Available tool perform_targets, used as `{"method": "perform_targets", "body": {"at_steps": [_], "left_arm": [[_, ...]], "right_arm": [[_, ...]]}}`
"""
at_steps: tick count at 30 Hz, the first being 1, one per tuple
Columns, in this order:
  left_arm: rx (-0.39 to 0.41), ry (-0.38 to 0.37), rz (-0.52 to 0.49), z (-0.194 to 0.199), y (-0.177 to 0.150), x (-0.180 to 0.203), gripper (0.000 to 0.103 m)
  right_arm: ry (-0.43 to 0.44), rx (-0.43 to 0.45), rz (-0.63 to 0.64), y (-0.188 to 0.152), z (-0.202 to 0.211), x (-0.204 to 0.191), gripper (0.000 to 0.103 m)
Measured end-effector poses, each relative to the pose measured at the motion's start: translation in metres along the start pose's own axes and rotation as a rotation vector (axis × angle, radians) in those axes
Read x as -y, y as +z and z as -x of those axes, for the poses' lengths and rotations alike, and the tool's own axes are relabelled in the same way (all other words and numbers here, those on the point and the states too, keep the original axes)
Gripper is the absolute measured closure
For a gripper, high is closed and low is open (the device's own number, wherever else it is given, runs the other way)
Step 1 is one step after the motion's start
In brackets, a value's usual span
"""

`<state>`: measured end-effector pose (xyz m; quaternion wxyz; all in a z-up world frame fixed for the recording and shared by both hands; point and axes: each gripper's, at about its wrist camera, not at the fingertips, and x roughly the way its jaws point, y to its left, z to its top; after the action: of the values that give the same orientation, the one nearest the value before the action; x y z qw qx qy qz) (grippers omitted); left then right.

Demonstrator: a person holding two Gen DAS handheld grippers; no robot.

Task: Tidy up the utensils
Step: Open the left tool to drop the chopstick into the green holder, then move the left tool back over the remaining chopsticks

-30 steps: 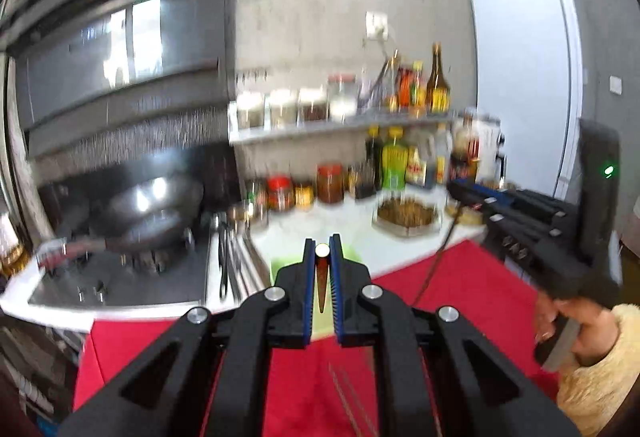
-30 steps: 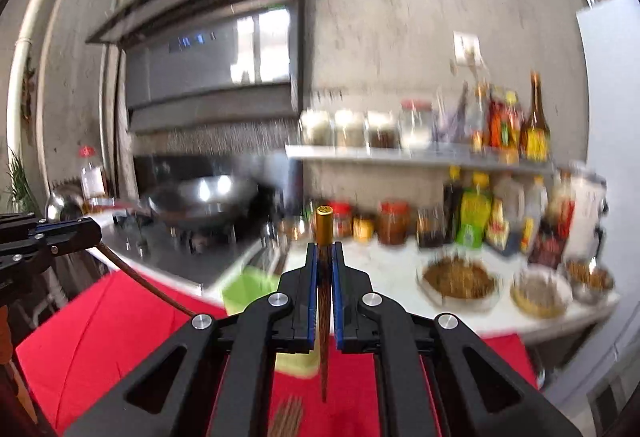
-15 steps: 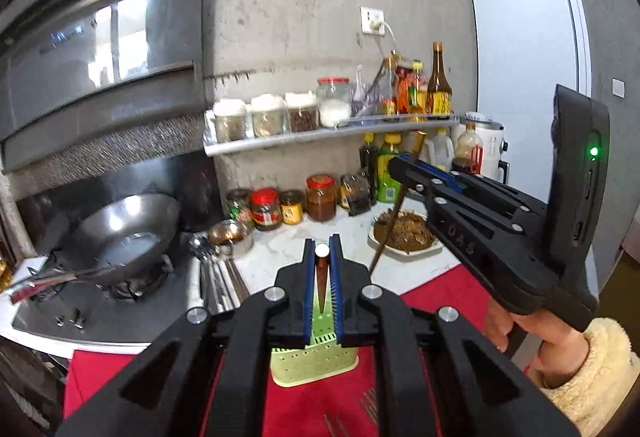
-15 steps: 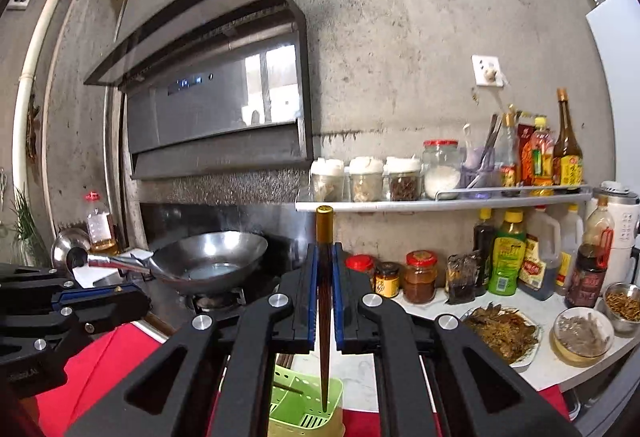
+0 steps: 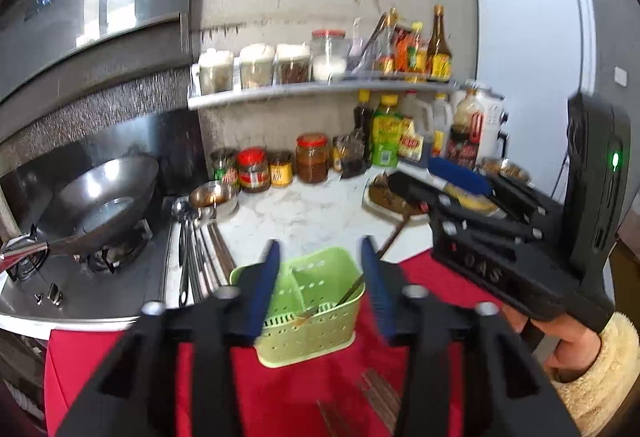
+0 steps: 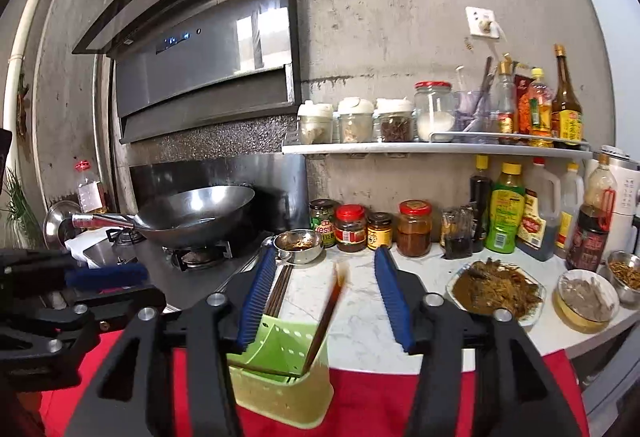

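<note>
Two grippers are recorded, one in each hand, both over a red cloth (image 5: 312,389) spread on the desk (image 6: 360,313).

Left gripper (image 5: 320,289): jaws parted, having just been opening; nothing is pressed by the blue pads. Framed between them, lower down, is a green slotted holder (image 5: 312,333).

Right gripper (image 6: 326,297): jaws likewise parted and just opened; a brown chopstick (image 6: 326,317) is seen between the pads, blurred, touching neither, its lower end inside the holder (image 6: 280,385). A second chopstick (image 6: 260,368) is laid slanted inside the same holder. Which compartment is occupied cannot be told.

Loose chopsticks (image 5: 376,385) are noted on the cloth just in front of the holder.

Behind the holder, at the edge of the stove: metal spoons (image 5: 184,237) and further chopsticks (image 5: 218,249), laid side by side.

Further back: a small steel bowl (image 6: 298,245), a wok (image 6: 196,217) on the burner, a plate of brown food (image 6: 496,289), jars and bottles along the wall, and a shelf (image 6: 400,148) of spice jars above them.
</note>
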<state>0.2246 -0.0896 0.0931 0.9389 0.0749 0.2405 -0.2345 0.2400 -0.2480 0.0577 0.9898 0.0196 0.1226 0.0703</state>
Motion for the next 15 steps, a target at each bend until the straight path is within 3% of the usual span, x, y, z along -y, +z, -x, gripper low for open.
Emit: {"method": "perform_targets", "body": {"at_steps": [5, 9, 15], "left_arm": [[0.077, 0.023, 0.011, 0.051, 0.001, 0.007, 0.059], [0.091, 0.123, 0.032, 0.092, -0.027, 0.007, 0.056], [-0.06, 0.238, 0.077, 0.112, -0.115, 0.004, 0.056]], "right_arm": [[-0.045, -0.005, 0.013, -0.009, 0.06, 0.0, 0.049], [-0.05, -0.053, 0.057, -0.035, 0.105, -0.008, 0.049], [-0.01, -0.157, 0.101, -0.101, 0.152, -0.033, 0.049]]}}
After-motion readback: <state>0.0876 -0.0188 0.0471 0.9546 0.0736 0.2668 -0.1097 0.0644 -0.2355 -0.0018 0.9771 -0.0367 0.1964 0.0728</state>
